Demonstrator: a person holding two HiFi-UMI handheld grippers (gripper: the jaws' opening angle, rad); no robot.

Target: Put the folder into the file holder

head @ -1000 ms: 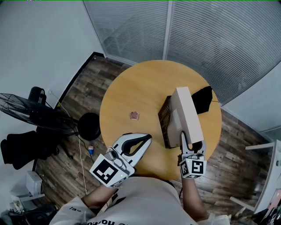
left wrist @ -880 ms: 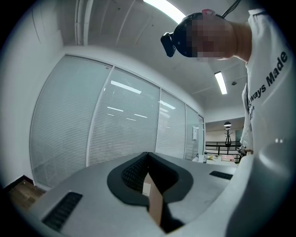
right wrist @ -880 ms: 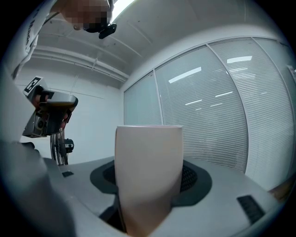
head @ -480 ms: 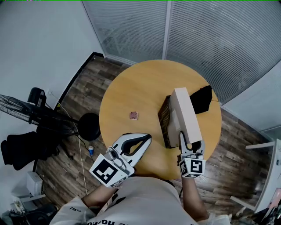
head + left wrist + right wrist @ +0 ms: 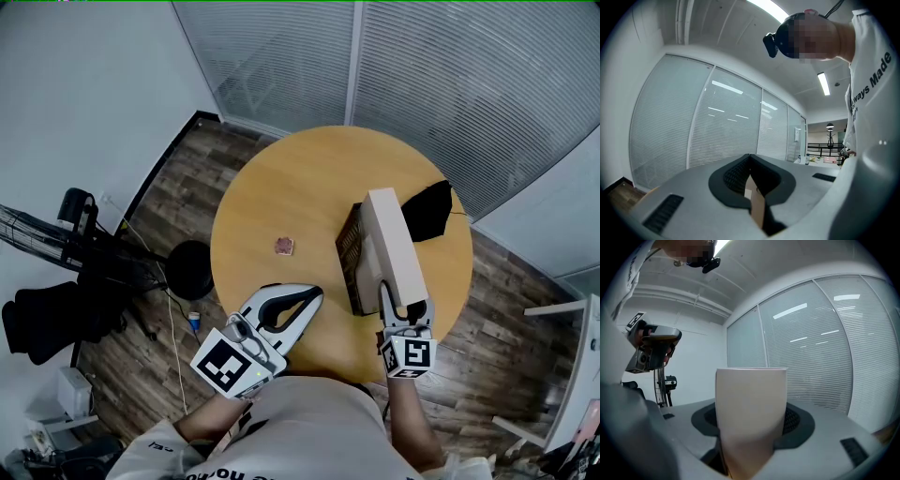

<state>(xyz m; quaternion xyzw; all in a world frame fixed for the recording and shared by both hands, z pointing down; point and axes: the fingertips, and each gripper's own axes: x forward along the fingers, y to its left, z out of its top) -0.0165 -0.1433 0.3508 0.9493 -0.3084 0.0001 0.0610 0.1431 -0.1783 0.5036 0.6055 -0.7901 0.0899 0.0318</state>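
Right gripper [image 5: 405, 306]: fingers [image 5: 799, 420] set wide and clamped on the near end of the folder [image 5: 392, 246]. The folder's long axis runs straight ahead of the fingers. File holder [image 5: 349, 255] lies ahead and slightly left, under the folder, on the desk [image 5: 272, 187]. Left gripper [image 5: 315, 294] is closed, empty and farther off.

our right gripper [image 5: 751, 432] clamped on a pale folder [image 5: 751, 404] (it fills the middle of what we see), slatted glass wall [image 5: 820, 362] behind, fan [image 5: 670, 381] at left
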